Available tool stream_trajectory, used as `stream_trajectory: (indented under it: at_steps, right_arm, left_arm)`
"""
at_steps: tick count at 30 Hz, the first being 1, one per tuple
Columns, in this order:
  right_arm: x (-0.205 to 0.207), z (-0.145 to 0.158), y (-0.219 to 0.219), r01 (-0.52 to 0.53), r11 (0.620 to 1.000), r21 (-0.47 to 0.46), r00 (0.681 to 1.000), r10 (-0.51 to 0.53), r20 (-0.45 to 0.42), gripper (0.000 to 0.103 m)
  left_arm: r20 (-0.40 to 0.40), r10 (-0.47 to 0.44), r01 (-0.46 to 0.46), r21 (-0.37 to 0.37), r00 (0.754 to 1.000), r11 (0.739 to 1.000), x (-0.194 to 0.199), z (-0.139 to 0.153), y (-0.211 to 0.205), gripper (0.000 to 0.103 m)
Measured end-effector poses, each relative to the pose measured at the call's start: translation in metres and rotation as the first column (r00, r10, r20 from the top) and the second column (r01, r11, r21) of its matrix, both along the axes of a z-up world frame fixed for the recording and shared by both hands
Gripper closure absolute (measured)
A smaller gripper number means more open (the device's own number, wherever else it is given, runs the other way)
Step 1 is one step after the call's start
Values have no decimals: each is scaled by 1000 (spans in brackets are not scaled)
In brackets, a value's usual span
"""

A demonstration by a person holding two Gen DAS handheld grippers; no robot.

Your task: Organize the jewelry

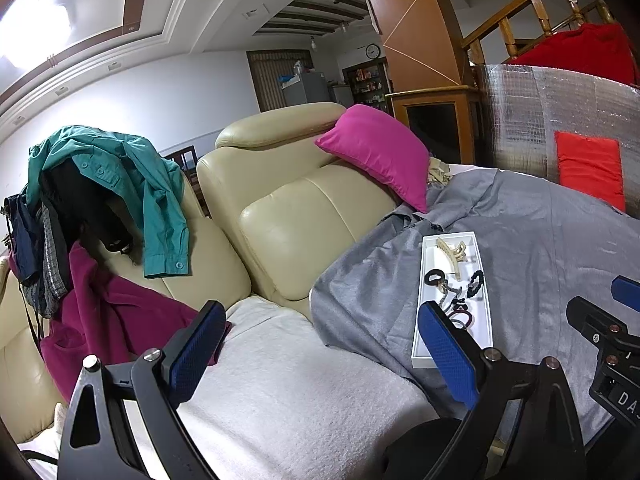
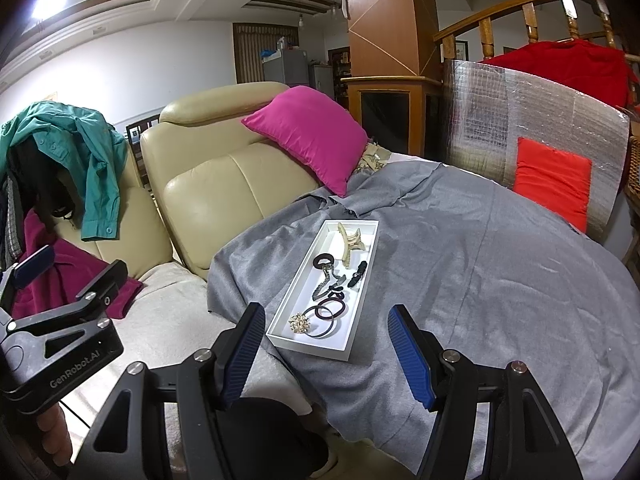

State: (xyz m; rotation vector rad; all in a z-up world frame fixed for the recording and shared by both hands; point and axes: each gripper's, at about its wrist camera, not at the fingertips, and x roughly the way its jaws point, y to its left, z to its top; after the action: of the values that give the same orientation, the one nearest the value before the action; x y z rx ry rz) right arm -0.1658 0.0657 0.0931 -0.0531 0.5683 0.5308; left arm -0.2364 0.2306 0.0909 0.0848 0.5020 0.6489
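Note:
A white tray (image 2: 362, 280) lies on a grey cloth (image 2: 480, 260) over the sofa. In it are a beige claw clip (image 2: 349, 242), black hair ties (image 2: 323, 261), a grey clip (image 2: 328, 282), a black scrunchie (image 2: 357, 276), dark red rings (image 2: 330, 310) and a gold brooch (image 2: 300, 323). My right gripper (image 2: 326, 354) is open and empty, just in front of the tray's near end. My left gripper (image 1: 320, 344) is open and empty, left of the tray (image 1: 486, 312), over a white blanket (image 1: 300, 380).
A cream leather sofa (image 2: 208, 184) holds a pink cushion (image 2: 308, 132), a teal shirt (image 1: 132, 176) and a magenta garment (image 1: 108, 320). A silver foil panel (image 2: 520, 120) with a red cushion (image 2: 552, 180) stands at the back right.

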Motion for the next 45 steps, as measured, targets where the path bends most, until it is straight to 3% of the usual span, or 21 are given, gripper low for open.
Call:
stream_trajectory:
  at_steps: [45]
  right_arm:
    - [6, 5, 10, -6, 1000, -16, 1000, 6, -4, 35]
  left_arm:
    - [-9, 6, -6, -39, 1000, 999, -4, -4, 19, 6]
